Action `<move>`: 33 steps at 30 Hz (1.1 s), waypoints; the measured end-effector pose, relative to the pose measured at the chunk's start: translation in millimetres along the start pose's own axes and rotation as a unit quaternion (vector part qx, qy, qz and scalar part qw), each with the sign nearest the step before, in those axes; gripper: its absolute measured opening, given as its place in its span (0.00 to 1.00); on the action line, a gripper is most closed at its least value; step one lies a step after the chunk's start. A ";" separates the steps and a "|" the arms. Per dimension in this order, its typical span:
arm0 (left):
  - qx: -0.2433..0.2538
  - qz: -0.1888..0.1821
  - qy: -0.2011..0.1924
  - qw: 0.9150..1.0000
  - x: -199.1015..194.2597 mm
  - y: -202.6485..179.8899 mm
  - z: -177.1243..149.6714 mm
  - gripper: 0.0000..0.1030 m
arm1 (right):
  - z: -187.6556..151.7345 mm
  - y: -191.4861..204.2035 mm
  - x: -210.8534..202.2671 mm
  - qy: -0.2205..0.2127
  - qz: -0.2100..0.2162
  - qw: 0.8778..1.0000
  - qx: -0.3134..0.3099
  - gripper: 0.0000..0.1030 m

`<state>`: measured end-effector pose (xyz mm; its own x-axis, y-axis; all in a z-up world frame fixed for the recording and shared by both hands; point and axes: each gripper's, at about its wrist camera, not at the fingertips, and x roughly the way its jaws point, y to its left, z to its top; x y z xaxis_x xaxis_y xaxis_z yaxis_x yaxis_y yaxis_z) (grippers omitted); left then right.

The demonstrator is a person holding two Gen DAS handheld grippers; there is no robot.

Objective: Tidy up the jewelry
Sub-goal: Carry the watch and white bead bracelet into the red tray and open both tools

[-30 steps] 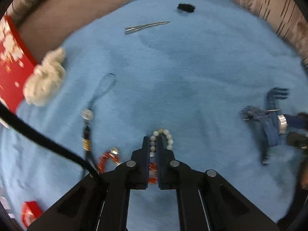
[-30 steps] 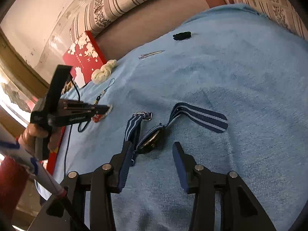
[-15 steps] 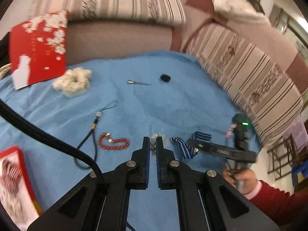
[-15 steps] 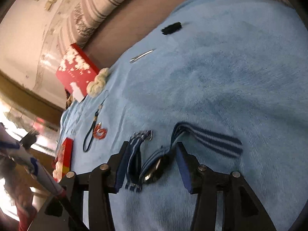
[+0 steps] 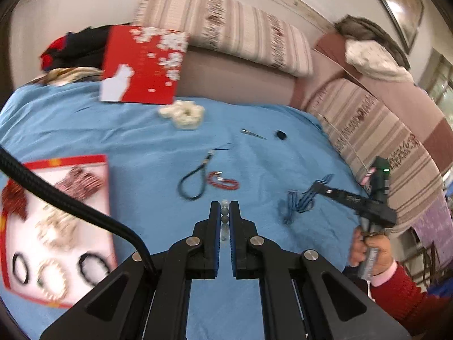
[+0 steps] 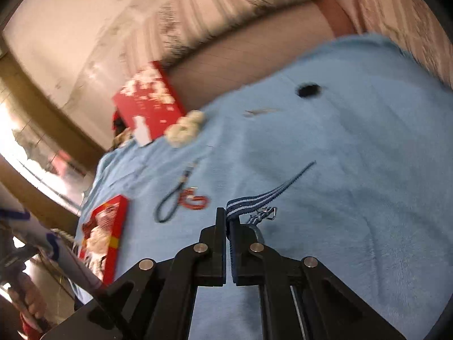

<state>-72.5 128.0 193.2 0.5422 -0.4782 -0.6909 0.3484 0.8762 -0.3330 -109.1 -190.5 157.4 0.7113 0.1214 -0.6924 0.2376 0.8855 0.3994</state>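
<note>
The left tongs (image 5: 225, 212) are clenched on a pale bead bracelet (image 5: 225, 216), held up off the blue blanket (image 5: 141, 141) that covers the sofa seat. The right tongs (image 6: 227, 223) are clenched on the striped strap of a watch (image 6: 254, 199), also lifted, with the strap's far end trailing toward the blanket.

Judging from this, the risks are in the carry. The beads are round and gripped only along a thin line, so a jolt or a slight easing could let the bracelet slide out. The watch hangs by its strap; its buckle could swing and snag the blanket's pile, or the strap could slip through the tongs.

Toward the blanket's left edge lies an open red tray (image 5: 109, 198). In it are pale bead bracelets, dark rings or hair ties and reddish pieces; blur hides finer detail. Both held items seem bound for it, and two tongs arriving together could collide or knock the contents.

In the middle of the blanket lie a red bracelet (image 5: 223, 181) and a dark cord loop (image 5: 192, 181). Farther back are a hairpin (image 5: 253, 134), a small black piece (image 5: 281, 135) and a cream scrunchie (image 5: 182, 113), with a red lid (image 5: 144, 65) leaning at the back edge.
</note>
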 end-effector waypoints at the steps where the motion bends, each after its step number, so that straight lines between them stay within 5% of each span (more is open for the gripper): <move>1: -0.009 0.006 -0.006 1.000 -9.5 7.4 -4.1 0.05 | 0.9 10.2 -4.4 -0.002 0.003 1.000 -0.009 0.03; 17: -0.126 0.115 -0.043 0.984 -86.5 150.3 -45.0 0.05 | -14.0 190.0 12.7 0.029 0.088 0.984 -0.149 0.03; 26: -0.180 0.151 -0.042 0.971 -66.2 217.9 -32.3 0.05 | -19.9 303.1 65.6 0.051 0.133 0.967 -0.213 0.03; 33: -0.223 0.185 -0.026 0.957 -30.2 271.8 -26.1 0.05 | -22.4 361.4 132.8 0.062 0.095 0.957 -0.268 0.02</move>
<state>-14.1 382.2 106.7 0.6068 -0.1229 -0.7853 -0.2291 0.9190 -0.3209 56.3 155.7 196.4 0.6162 0.3257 -0.7171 -0.2858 0.9409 0.1818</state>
